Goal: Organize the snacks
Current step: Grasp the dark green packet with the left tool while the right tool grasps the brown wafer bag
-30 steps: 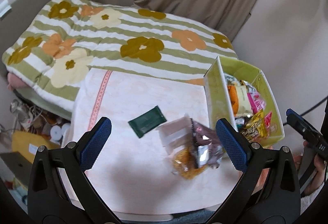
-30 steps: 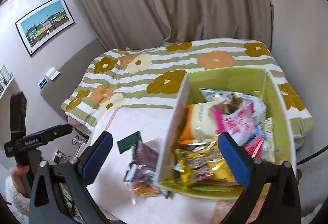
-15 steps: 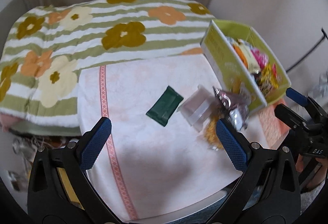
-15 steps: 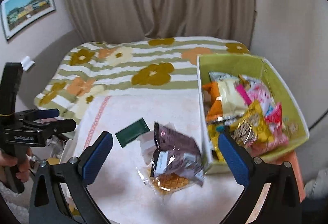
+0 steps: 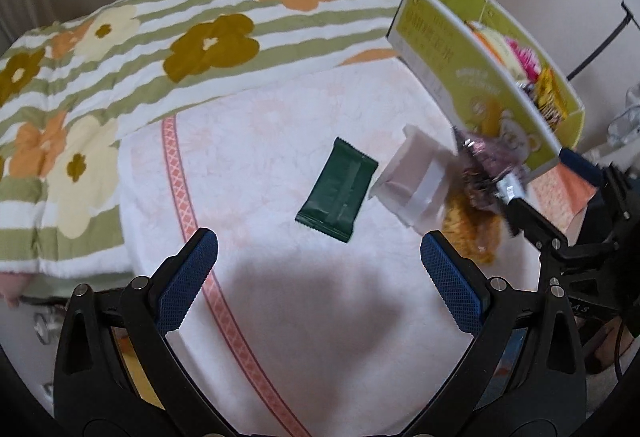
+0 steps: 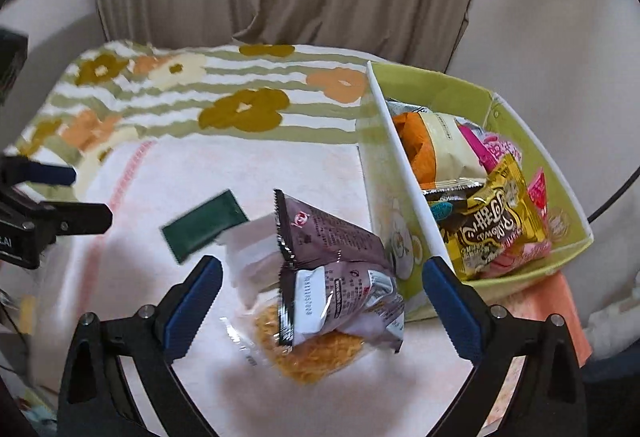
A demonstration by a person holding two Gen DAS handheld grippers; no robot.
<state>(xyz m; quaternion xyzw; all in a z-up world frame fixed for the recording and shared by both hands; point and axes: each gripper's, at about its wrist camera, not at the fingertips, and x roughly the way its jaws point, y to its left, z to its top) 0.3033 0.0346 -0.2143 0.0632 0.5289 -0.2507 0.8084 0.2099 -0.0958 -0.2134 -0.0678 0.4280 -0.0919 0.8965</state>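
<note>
- The left gripper hovers over the pink towel with its blue pads spread wide and nothing between them.
- The dark green packet lies flat on the towel just ahead of the left gripper, between the lines of its two fingers but not touching them. Its long axis runs from near-left to far-right in this view.
- The right gripper is also spread wide and holds nothing.
- The purple-silver snack bag lies between the open fingers of the right gripper, on top of the clear bag of orange snack; contact with the pads I cannot confirm.
- The purple-silver bag stands partly up, with its crimped edge pointing up and away.
- A white wrapped packet lies between the green packet and this pile.
- The green box, full of snacks, stands just right of the pile.
</note>
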